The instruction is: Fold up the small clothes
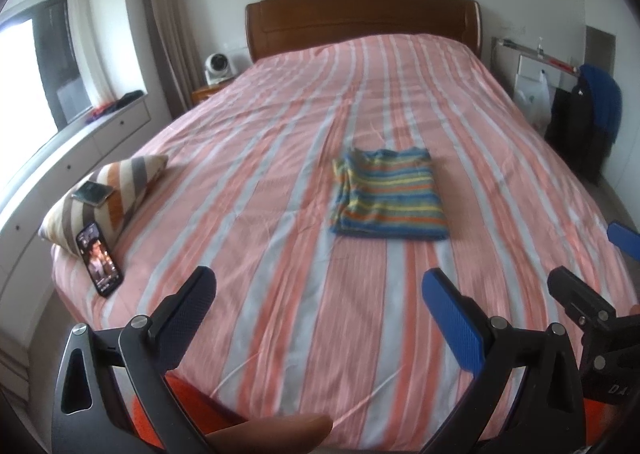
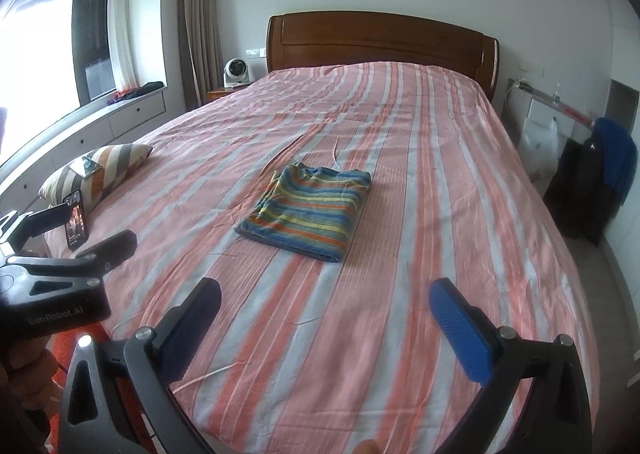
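Both claws clear of folded shirt (image 1: pixel 390 193).

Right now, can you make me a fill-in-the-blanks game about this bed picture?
1. The folded striped shirt lies on the ____.
2. The phone leans against the striped ____.
3. Both the left gripper and the right gripper are ____.
4. The headboard is made of ____.

Missing words: bed; pillow; open; wood.
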### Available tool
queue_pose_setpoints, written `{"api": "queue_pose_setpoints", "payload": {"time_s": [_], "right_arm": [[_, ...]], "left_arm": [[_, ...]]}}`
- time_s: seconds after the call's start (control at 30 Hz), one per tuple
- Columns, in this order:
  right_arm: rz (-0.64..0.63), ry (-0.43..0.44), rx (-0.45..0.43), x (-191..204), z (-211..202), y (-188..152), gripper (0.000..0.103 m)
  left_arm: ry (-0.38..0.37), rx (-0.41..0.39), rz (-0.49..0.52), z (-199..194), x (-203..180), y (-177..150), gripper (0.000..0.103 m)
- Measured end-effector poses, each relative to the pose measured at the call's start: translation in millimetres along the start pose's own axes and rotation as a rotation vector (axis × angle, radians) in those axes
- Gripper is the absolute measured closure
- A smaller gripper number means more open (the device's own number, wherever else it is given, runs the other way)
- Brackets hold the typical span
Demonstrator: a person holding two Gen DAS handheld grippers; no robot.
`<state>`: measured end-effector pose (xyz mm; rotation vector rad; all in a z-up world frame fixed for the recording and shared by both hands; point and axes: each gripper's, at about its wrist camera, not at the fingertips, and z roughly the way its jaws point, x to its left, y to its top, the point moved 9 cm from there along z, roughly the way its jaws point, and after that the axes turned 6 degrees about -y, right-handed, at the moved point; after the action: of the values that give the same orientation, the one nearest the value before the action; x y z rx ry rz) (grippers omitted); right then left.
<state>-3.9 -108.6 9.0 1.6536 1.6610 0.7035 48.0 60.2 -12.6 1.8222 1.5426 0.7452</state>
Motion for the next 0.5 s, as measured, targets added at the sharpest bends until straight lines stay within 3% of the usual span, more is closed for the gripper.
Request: {"api": "queue_pose_setpoints", "payload": {"time_s": [0.17, 0.5], "right_arm": [[-0.025, 0.013, -0.020, 10, -2, 7, 0.001], [-0.046, -0.068, 0.006, 3, 8, 2, 0.001]], "left_arm": [[0.003, 0.001, 0.001, 0, 1, -1, 0.000], [0.011, 0.018, 0.005, 7, -2, -6, 0.000]]}}
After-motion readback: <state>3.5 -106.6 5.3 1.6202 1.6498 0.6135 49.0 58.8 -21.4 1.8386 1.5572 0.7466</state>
